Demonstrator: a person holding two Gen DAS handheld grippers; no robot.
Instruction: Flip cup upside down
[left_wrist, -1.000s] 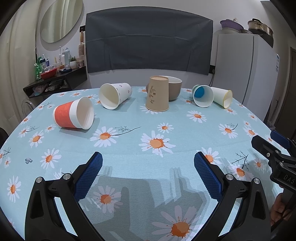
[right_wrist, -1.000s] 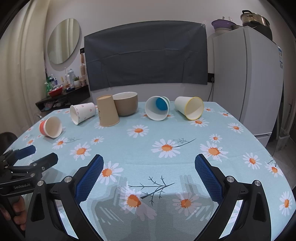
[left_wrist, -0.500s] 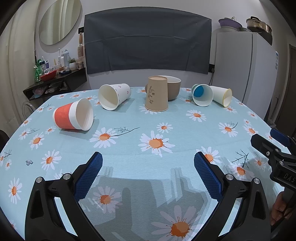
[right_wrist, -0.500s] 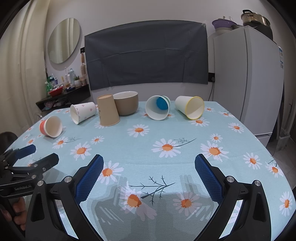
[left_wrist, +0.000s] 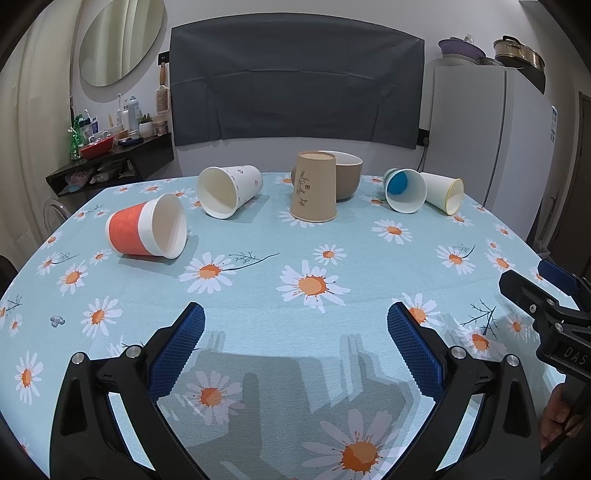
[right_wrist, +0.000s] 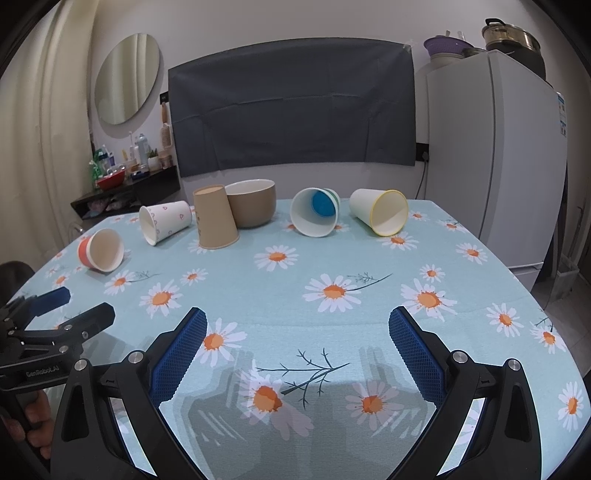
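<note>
Both grippers' spread fingers (left_wrist: 181, 343) lie well short of the cups (left_wrist: 147, 230).

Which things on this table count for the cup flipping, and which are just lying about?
For the job: orange cup, heart-print cup, blue-bottomed cup, yellow-rimmed cup, all on their sides; brown paper cup, already upside down.

Just there: beige bowl, fridge, mirror.
</note>
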